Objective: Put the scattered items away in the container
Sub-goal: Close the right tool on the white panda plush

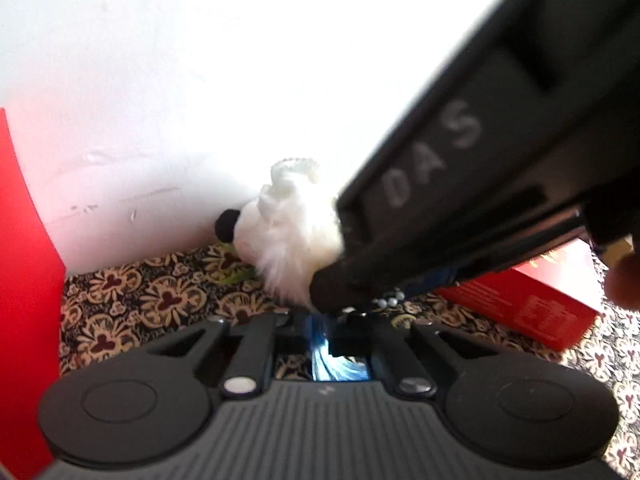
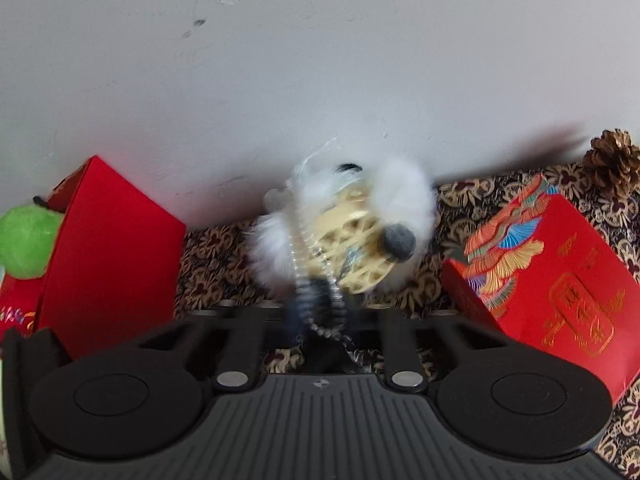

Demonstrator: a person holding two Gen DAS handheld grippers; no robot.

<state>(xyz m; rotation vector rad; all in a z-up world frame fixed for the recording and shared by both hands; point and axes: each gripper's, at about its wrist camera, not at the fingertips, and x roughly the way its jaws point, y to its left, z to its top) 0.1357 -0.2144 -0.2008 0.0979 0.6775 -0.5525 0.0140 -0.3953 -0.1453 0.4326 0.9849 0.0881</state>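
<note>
Slippage is the main risk: the right gripper [image 2: 320, 344] pinches only the dangling beaded cord of the white fluffy pompom charm with cream woven ball [image 2: 352, 236], which is blurred and may swing loose. Left gripper [image 1: 320, 360] jaws pinch something blue, unclear what. Red open box [image 2: 108, 248] at 9 o'clock, red printed lid [image 2: 560, 280] at 3 o'clock, above the patterned cloth-covered desk [image 2: 208, 264].

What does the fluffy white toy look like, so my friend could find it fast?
Start at the big white wall, then drop to the flowery dark cloth between the two red boxes. There, at the right gripper's fingers, hangs the fluffy toy: white fur round a cream lattice ball, with a dark pom-pom and bead strings. Its neighbours are smooth and red, or green.
</note>
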